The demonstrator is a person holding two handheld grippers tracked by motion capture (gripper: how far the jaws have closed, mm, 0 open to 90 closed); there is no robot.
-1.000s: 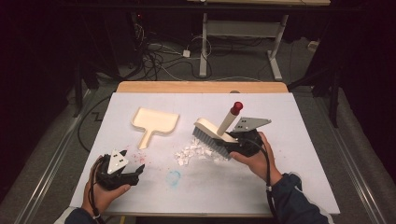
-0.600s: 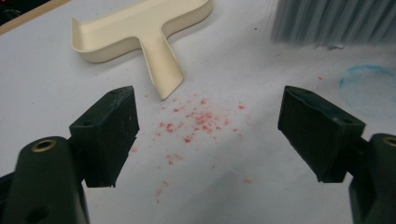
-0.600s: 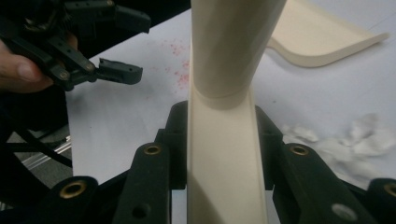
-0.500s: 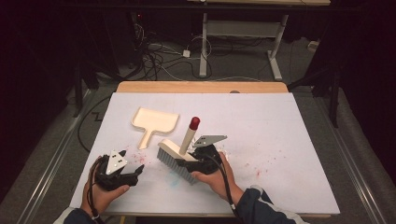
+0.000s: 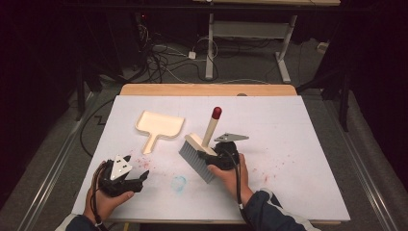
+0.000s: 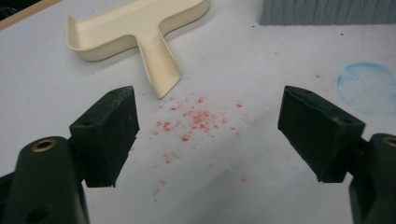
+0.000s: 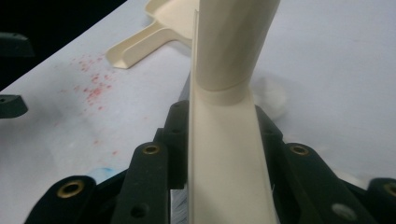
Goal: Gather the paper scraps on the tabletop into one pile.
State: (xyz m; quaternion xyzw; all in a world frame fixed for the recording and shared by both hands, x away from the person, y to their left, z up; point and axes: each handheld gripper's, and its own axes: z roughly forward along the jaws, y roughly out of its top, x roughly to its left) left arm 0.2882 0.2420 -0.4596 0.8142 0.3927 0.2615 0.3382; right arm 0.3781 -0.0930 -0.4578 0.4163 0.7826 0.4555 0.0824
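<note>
Brush [image 5: 199, 149] sits mid-bench, bristles down on the white bench [image 5: 298, 144], handle tilted up and away with its red tip [image 5: 217, 112] at top. Right gripper [image 5: 211, 159] is clamped on the cream brush base, black fingers [image 7: 159, 163] pressed against both sides of it. Versus half a second ago the brush and right hand [image 5: 231, 166] sit slightly further right and back; a second ago they were far right over a pale pile, which is now gone from that spot. Dustpan [image 5: 159, 126] unmoved, just left of the brush, handle toward the person. Red specks [image 6: 194, 116] lie below the dustpan handle, blue ring stain [image 5: 179, 183] nearby. Left gripper [image 5: 137, 177] same place at front left, fingers [image 6: 109, 133] wide apart, holding nothing.
</note>
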